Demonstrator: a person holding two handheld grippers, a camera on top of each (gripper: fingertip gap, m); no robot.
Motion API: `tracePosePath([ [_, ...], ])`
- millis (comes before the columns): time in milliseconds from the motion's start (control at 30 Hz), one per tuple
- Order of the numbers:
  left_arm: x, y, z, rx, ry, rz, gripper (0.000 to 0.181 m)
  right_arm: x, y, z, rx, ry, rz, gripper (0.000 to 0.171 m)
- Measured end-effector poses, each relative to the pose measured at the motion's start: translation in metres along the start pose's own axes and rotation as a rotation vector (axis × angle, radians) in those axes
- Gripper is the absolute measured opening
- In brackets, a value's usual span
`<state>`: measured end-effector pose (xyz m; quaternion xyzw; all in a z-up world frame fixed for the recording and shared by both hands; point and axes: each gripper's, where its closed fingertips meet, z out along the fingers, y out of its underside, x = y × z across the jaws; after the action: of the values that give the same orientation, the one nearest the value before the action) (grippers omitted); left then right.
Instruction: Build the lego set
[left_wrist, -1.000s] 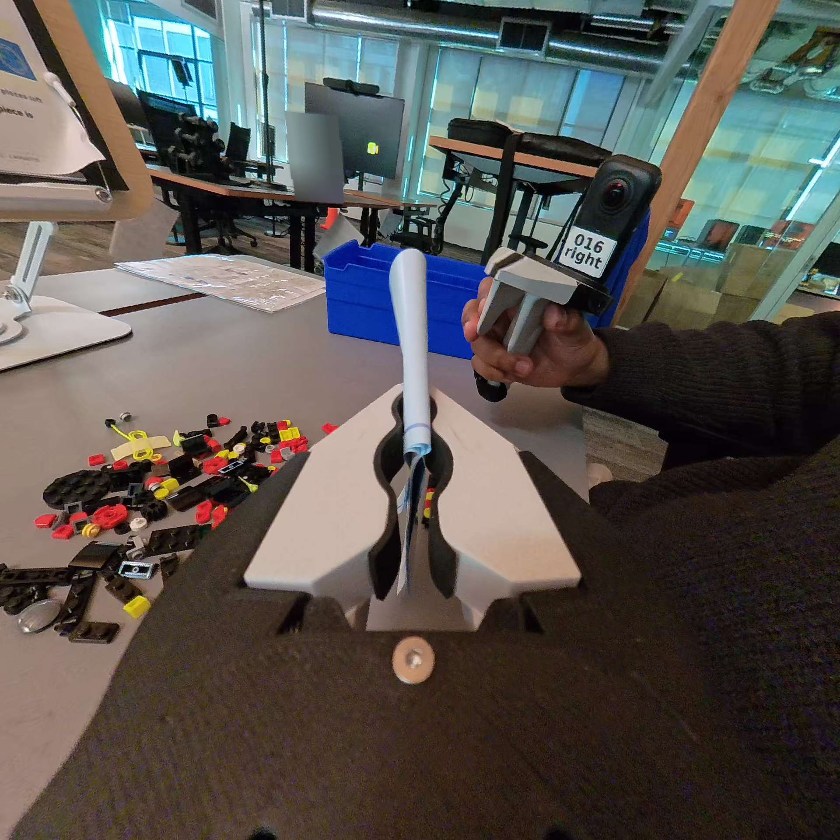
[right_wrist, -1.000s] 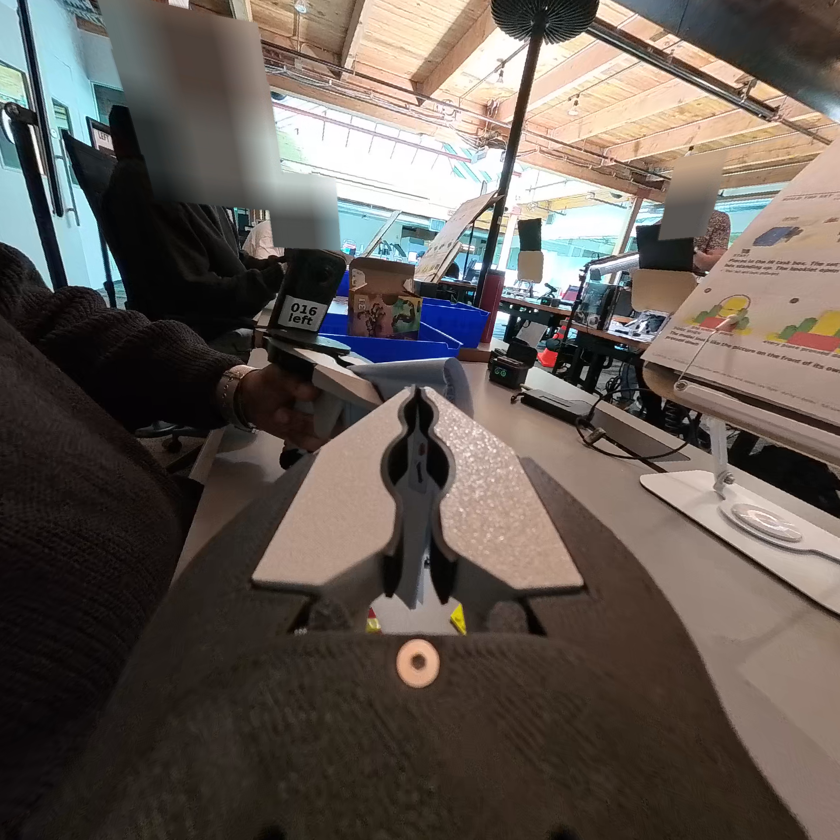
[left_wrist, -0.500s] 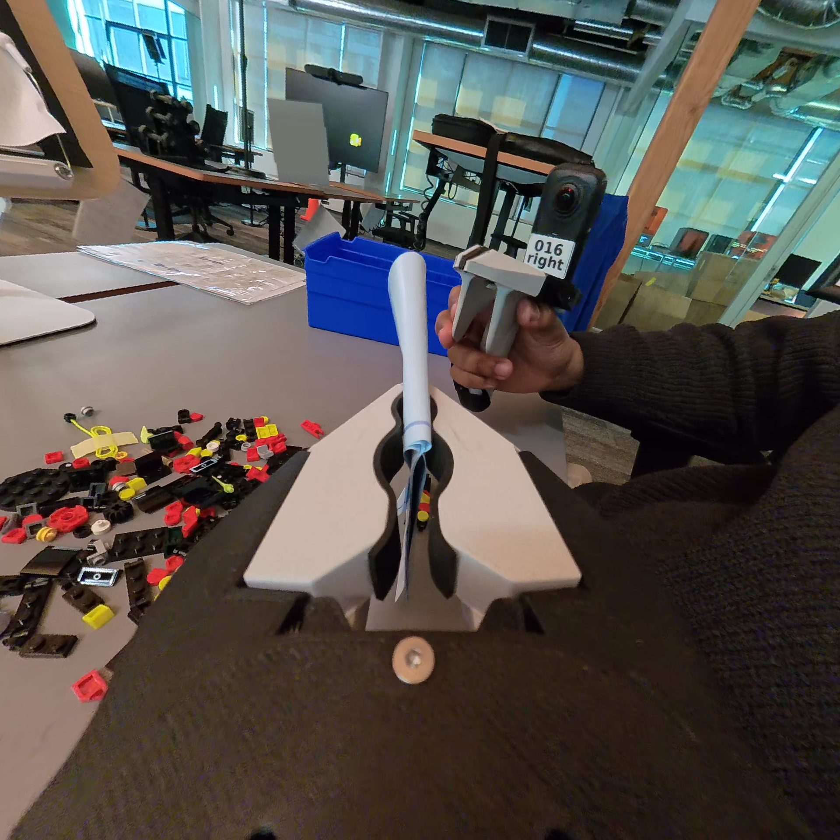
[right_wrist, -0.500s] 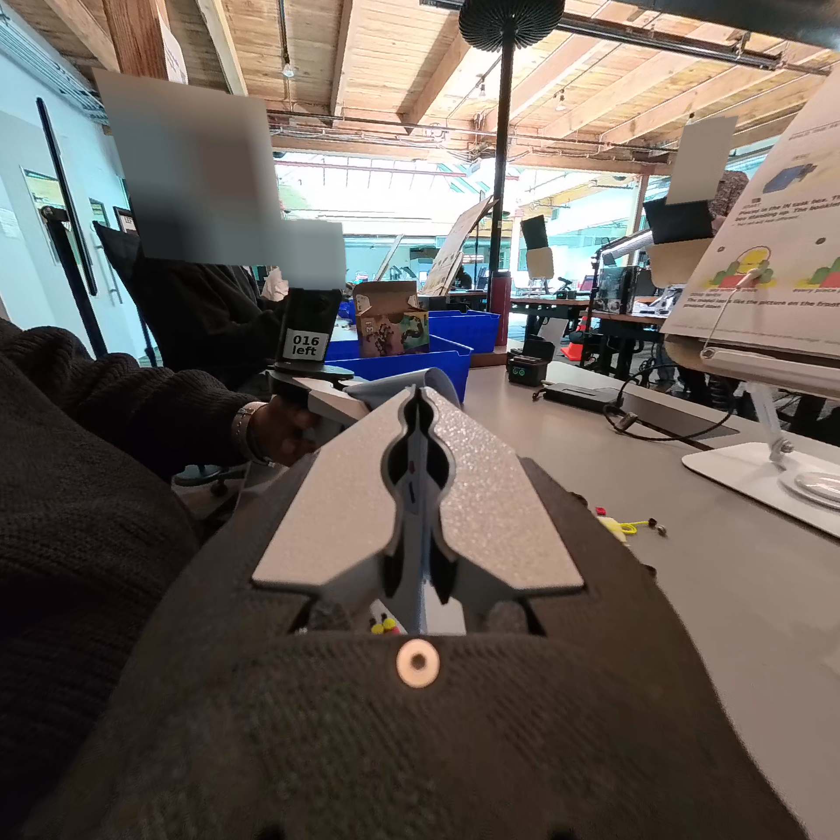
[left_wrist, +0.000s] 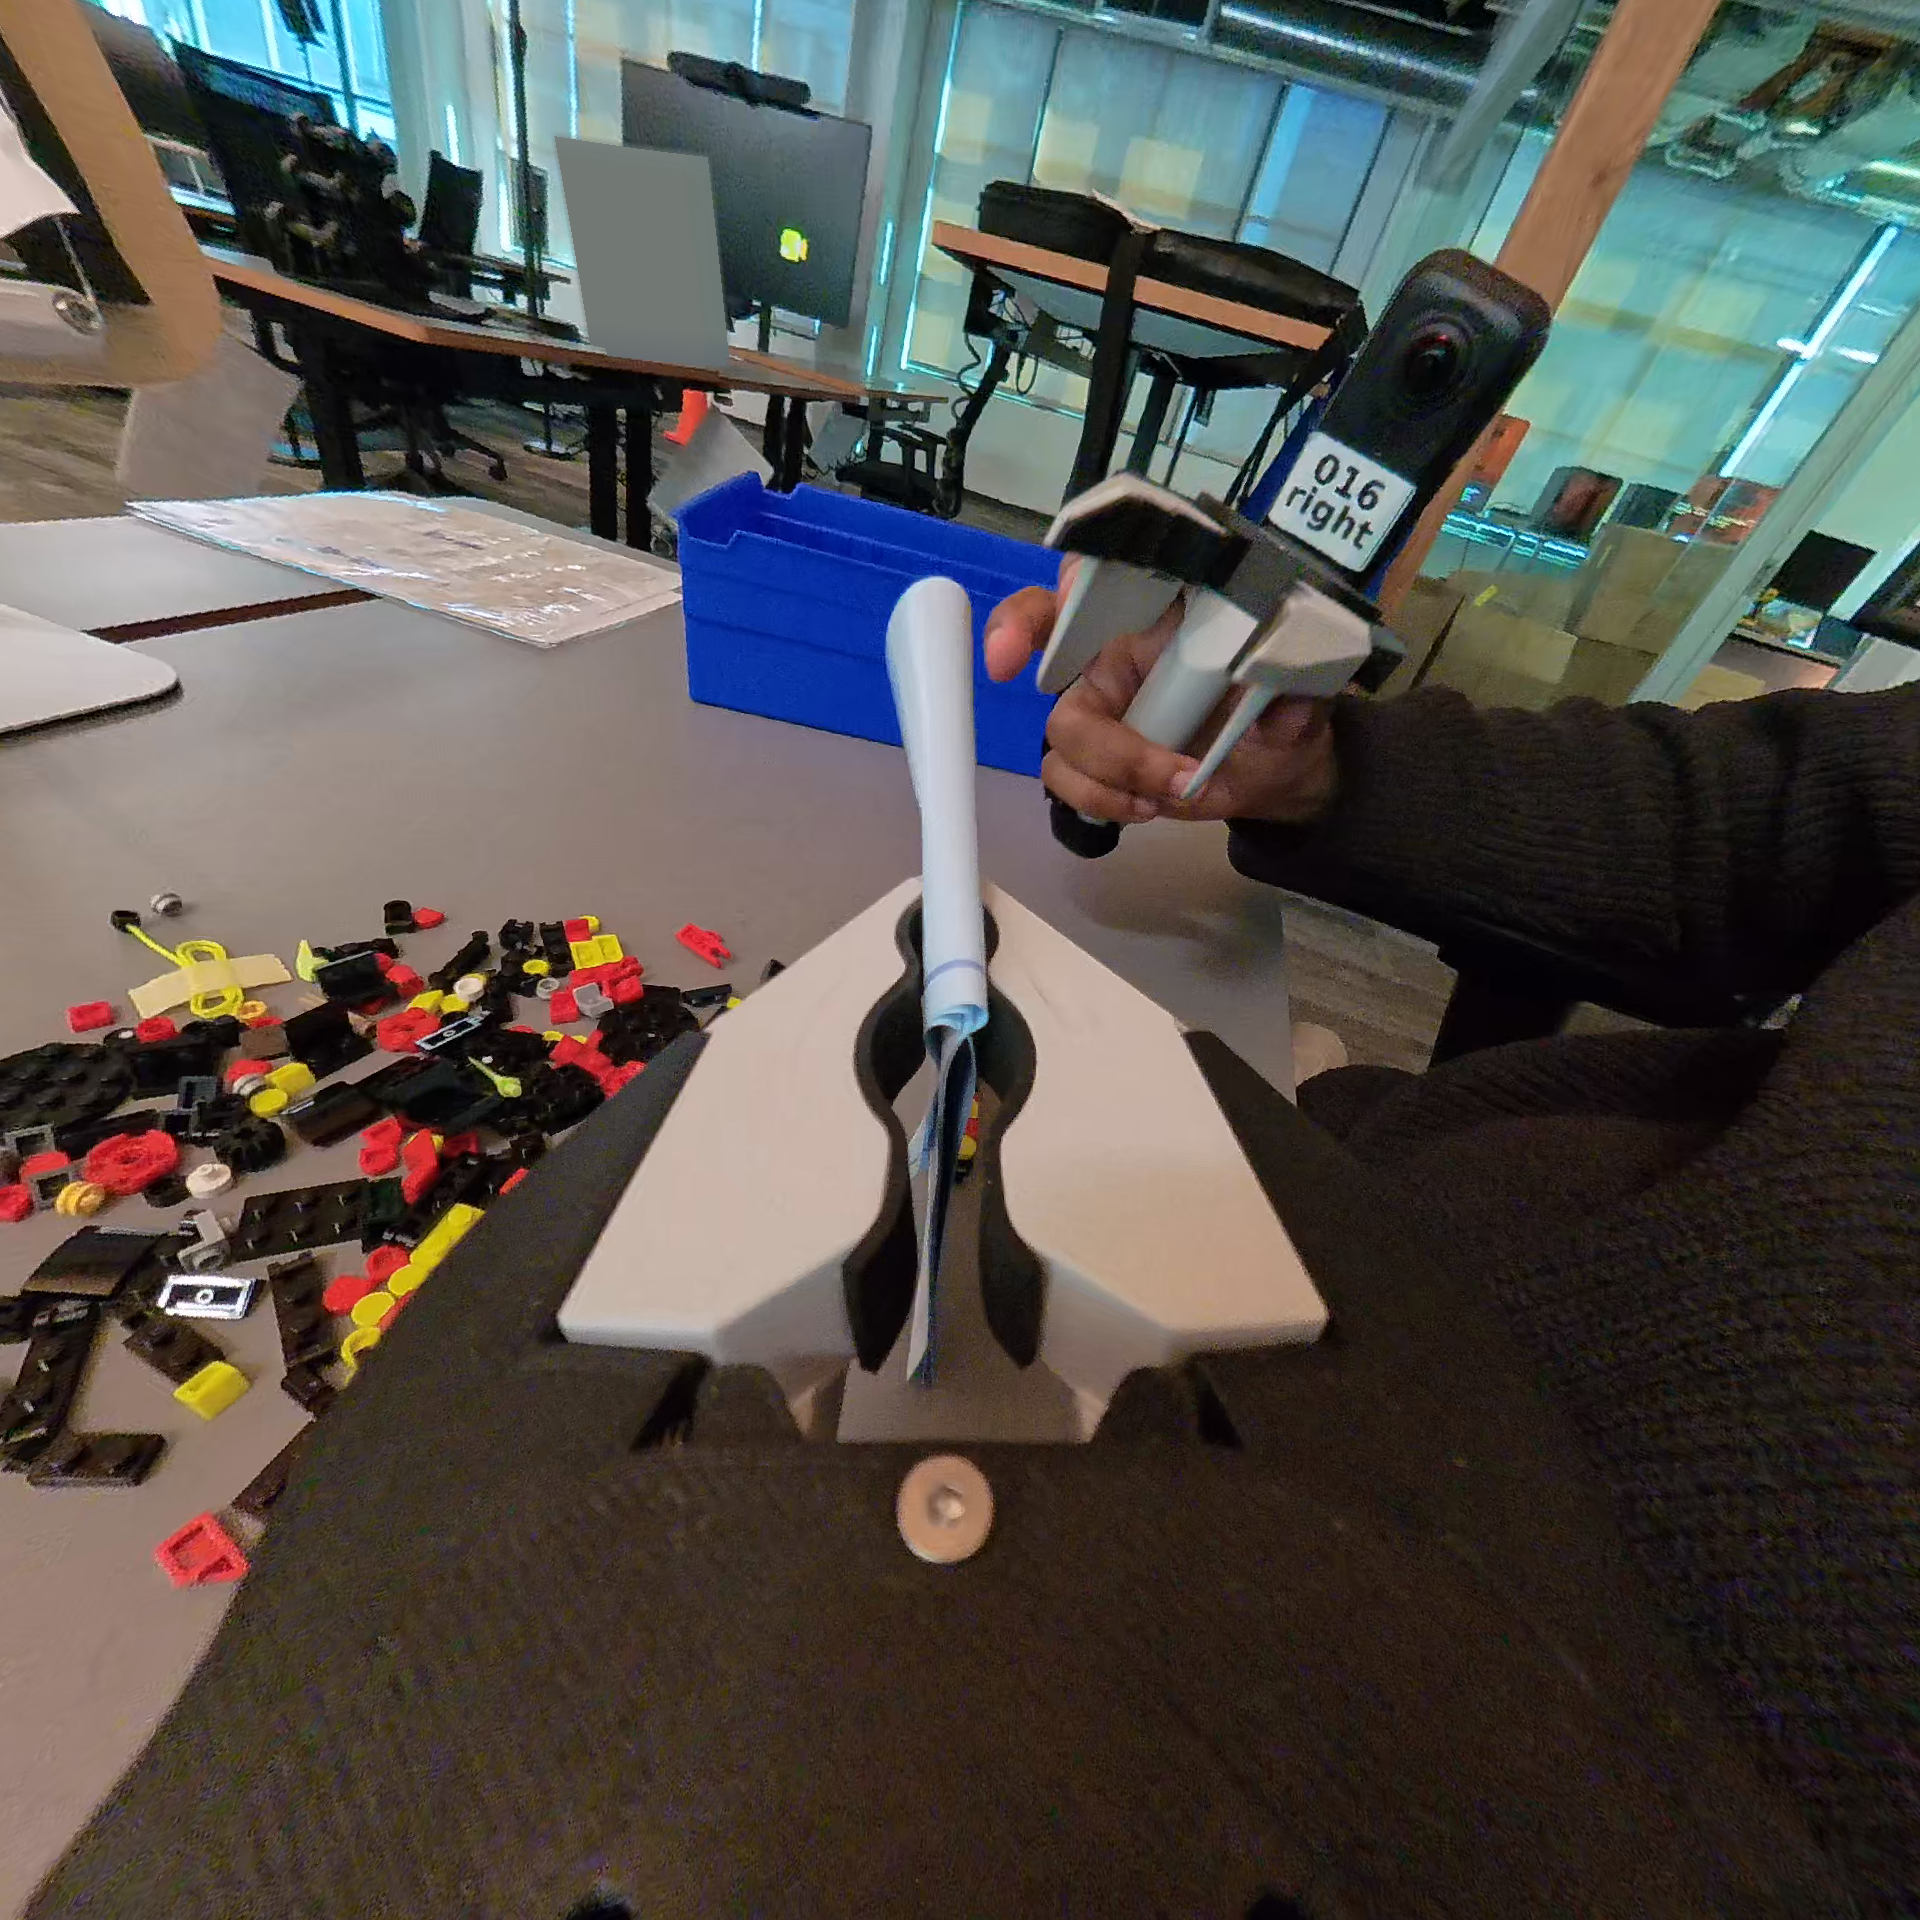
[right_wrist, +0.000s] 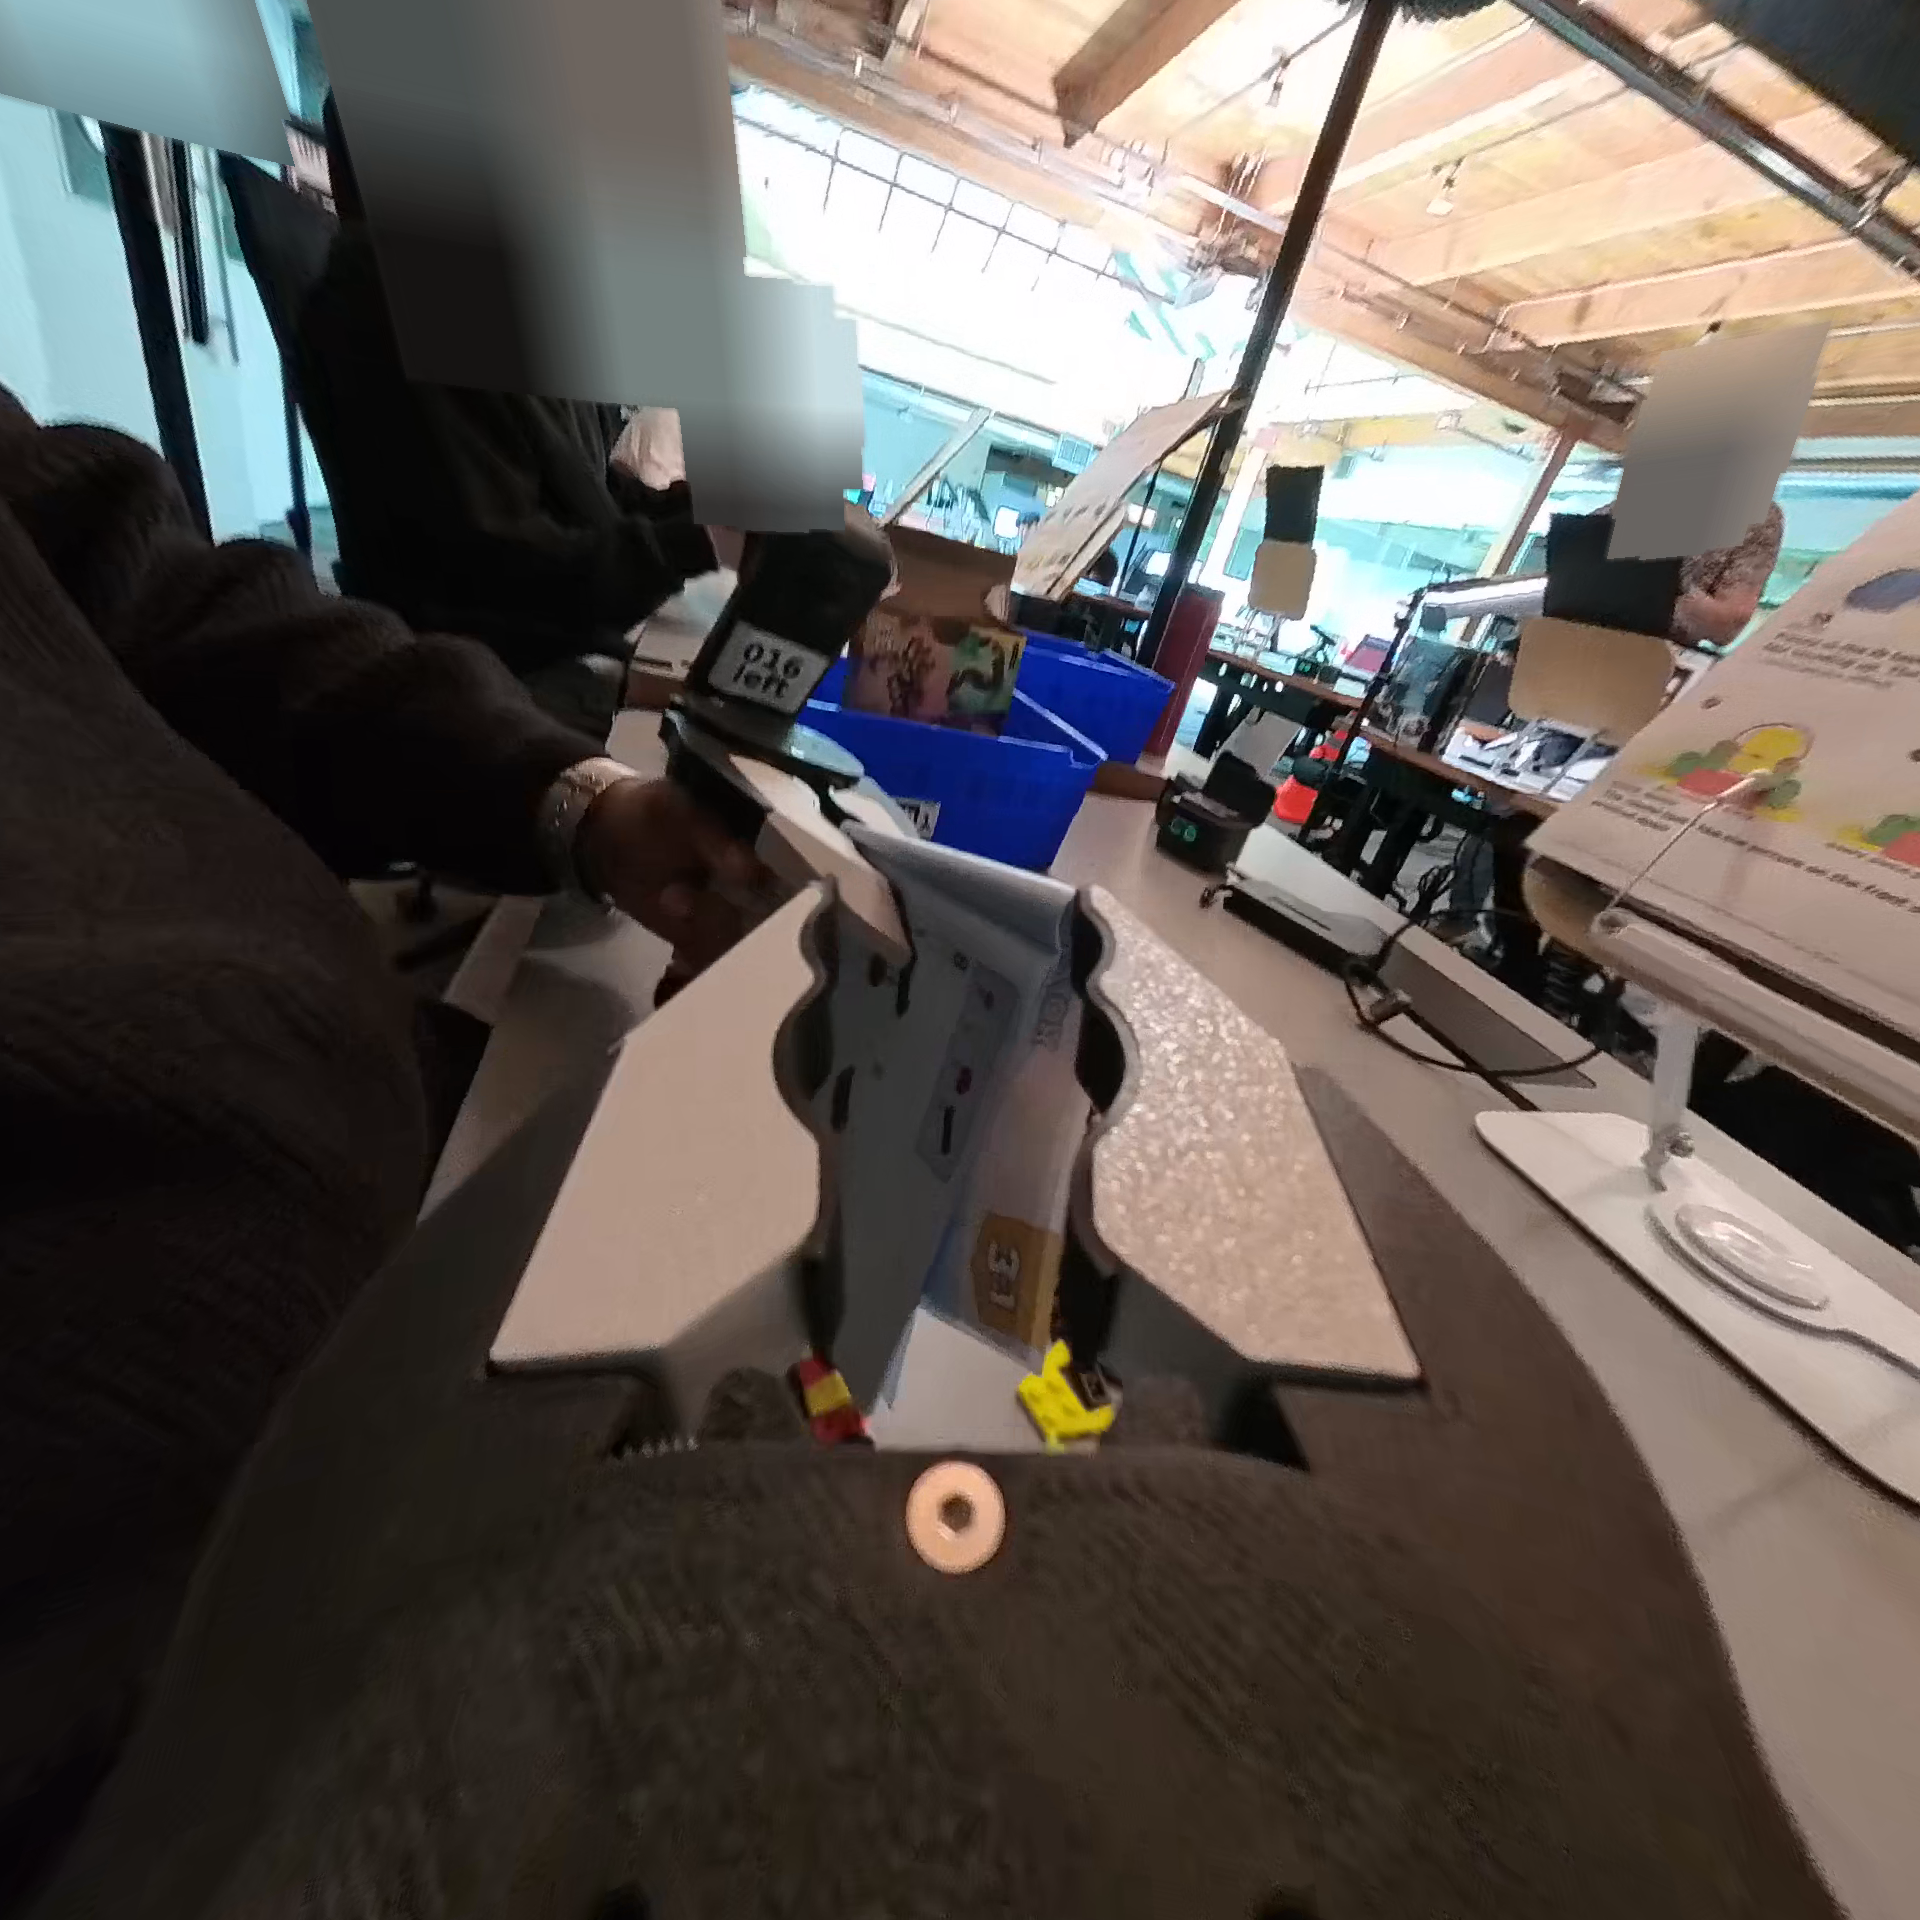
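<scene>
1. Left gripper (left_wrist: 940, 935), frame centre, clamped on a pale blue booklet (left_wrist: 935, 727) that sticks up past its tips.
2. Right gripper (right_wrist: 956, 935) spread wide around the same booklet (right_wrist: 956, 1039), gripping nothing.
3. Lego pieces (left_wrist: 312, 1091) scattered on the grey table (left_wrist: 416, 758), left of frame.
4. Blue bin (left_wrist: 831, 613) behind, upper centre.

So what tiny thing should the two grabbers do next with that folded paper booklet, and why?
Probably close the right gripper on the free edge of the pale blue folded paper booklet and pull a page open. The left gripper is shut on its fold, the right one stands open around it, and the loose red, yellow and black lego pieces lie unbuilt on the grey table.
</scene>
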<state>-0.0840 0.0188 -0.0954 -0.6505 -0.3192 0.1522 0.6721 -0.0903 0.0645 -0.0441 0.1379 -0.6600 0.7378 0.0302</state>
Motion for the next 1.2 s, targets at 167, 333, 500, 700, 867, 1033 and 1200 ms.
tracePosePath([
  [167, 0.008, 0.005, 0.001, -0.035, 0.044, 0.007, 0.0, -0.005, 0.015, 0.005, -0.068, -0.013, -0.057, 0.043],
  [333, 0.023, 0.006, 0.003, -0.037, 0.148, -0.063, 0.0, -0.006, 0.023, 0.008, -0.103, 0.017, -0.166, 0.04],
  [500, 0.03, 0.004, 0.0, -0.025, 0.204, -0.09, 0.0, -0.008, 0.021, 0.011, -0.076, 0.004, -0.078, 0.043],
  [700, 0.035, 0.006, 0.001, -0.036, 0.231, -0.095, 0.0, -0.006, 0.017, 0.009, -0.057, 0.006, -0.055, 0.04],
  [867, 0.039, 0.01, 0.002, -0.054, 0.245, -0.077, 0.0, -0.012, 0.02, 0.011, -0.073, -0.015, -0.064, 0.04],
  [1033, 0.042, 0.01, 0.002, -0.053, 0.255, -0.066, 0.0, -0.016, 0.023, 0.012, -0.078, -0.036, -0.058, 0.032],
  [1200, 0.043, 0.008, 0.001, -0.044, 0.262, -0.065, 0.001, -0.019, 0.02, 0.011, -0.056, -0.071, -0.006, 0.015],
])
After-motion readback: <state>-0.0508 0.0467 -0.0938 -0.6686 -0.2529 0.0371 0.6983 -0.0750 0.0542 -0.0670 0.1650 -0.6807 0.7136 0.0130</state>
